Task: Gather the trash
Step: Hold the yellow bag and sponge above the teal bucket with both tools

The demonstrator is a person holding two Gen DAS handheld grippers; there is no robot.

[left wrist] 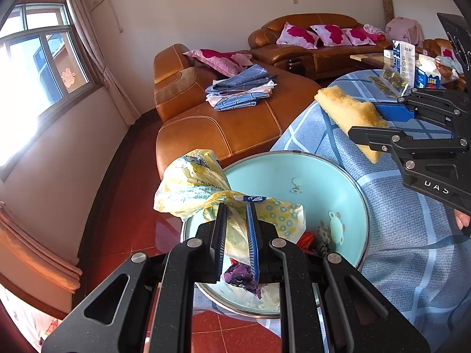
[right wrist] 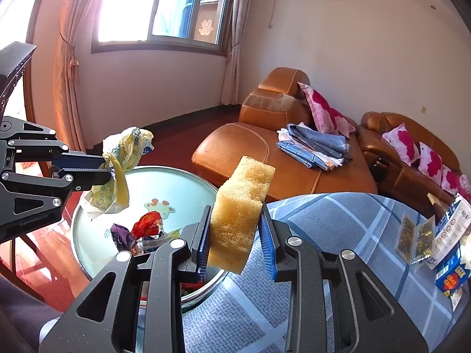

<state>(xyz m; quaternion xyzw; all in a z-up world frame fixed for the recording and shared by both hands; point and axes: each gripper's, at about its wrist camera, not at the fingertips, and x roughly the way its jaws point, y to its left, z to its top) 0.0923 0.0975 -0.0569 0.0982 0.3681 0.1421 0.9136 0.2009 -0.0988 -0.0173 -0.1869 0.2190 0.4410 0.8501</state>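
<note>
The left hand-held gripper (left wrist: 237, 226) is clamped on a crumpled yellow plastic bag (left wrist: 194, 188), its two blue-padded fingers pinched nearly together on the bag's twisted neck. The bag hangs over the near rim of a pale blue basin (left wrist: 338, 182), with its bulk bunched up and away from the fingers and a flower-printed flap drooping toward the basin's inside. From the right wrist view the same bag (right wrist: 126, 150) runs roughly upright, top lobe high and a yellow tail hanging down over the basin (right wrist: 188, 182). Inside the basin lie small wrappers: a purple one (right wrist: 120, 235) and a red one (right wrist: 148, 223), close together near the near wall. The right hand-held gripper (right wrist: 235, 232) is closed on a yellow sponge (right wrist: 241, 214), which stands between the pads with its long axis nearly vertical, leaning a little to the right at the top, above the blue checked cloth (right wrist: 338, 235) covering the tabletop. At the cloth's far right edge lie some packets and a blue carton (right wrist: 449, 276), well apart from the basin.
</note>
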